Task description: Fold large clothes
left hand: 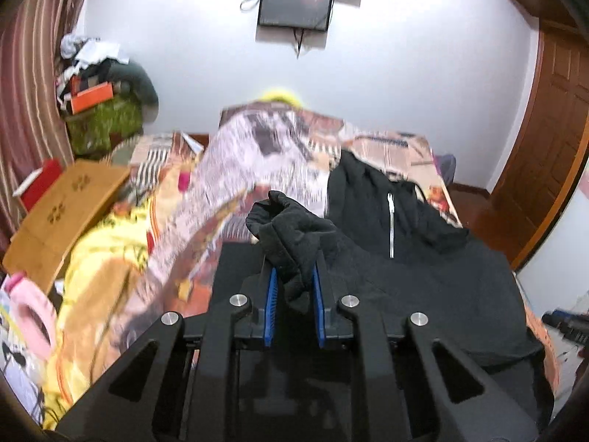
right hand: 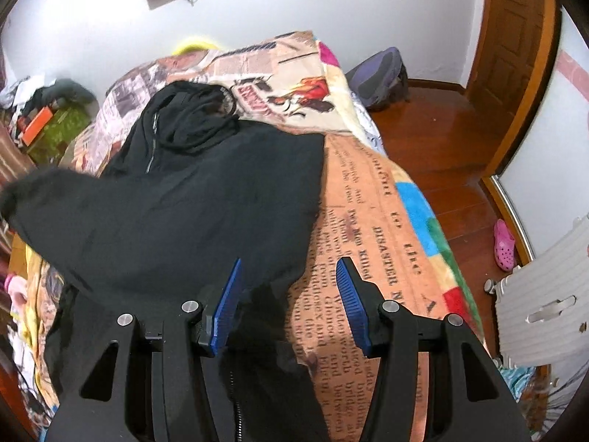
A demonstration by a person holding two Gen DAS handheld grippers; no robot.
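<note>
- At far left, one green fabric-covered stand (left hand: 106, 125) is heaped with a single orange flat box (left hand: 92, 101) and loose clothes.
- One flat wooden board (left hand: 62, 217) lies on the bed's left edge.
- The bed (right hand: 386, 199), under one newspaper-print blanket, carries the one black zip-up hooded jacket (left hand: 397, 221), spread flat with its hood towards the wall.
- The left gripper (left hand: 294, 287) has its blue-padded fingers (left hand: 271, 294) clamped on a bunched fold of the jacket, lifted off the bed.
- The right gripper (right hand: 291, 302) hangs with its two fingers (right hand: 351, 294) parted over the jacket's right hem, pads clear of the cloth.
- One pink clog (right hand: 503, 245) sits on the floor.
</note>
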